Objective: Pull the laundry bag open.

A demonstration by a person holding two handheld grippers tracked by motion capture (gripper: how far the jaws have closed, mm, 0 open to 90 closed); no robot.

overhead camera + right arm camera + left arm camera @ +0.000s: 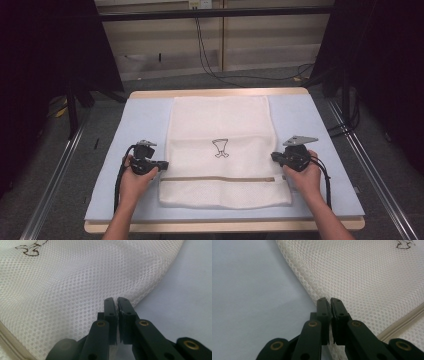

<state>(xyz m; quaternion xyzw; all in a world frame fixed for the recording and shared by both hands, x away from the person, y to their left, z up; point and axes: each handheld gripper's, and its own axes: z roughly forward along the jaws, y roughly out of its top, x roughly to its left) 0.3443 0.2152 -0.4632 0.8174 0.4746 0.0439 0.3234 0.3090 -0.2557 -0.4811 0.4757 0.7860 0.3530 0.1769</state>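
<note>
A white mesh laundry bag lies flat on the pale blue mat, with a small dark drawn emblem at its middle and a beige zipper running across near the front. My left gripper is at the bag's left edge, just above the zipper line. In the left gripper view its jaws are pressed together on the bag's hem. My right gripper is at the bag's right edge. In the right gripper view its jaws are closed with mesh pinched between the pads.
The mat covers a wooden table whose edge shows at the far side. Metal rails run along the floor on both sides. Black cables trail over the floor beyond the table, and dark curtains hang at left and right.
</note>
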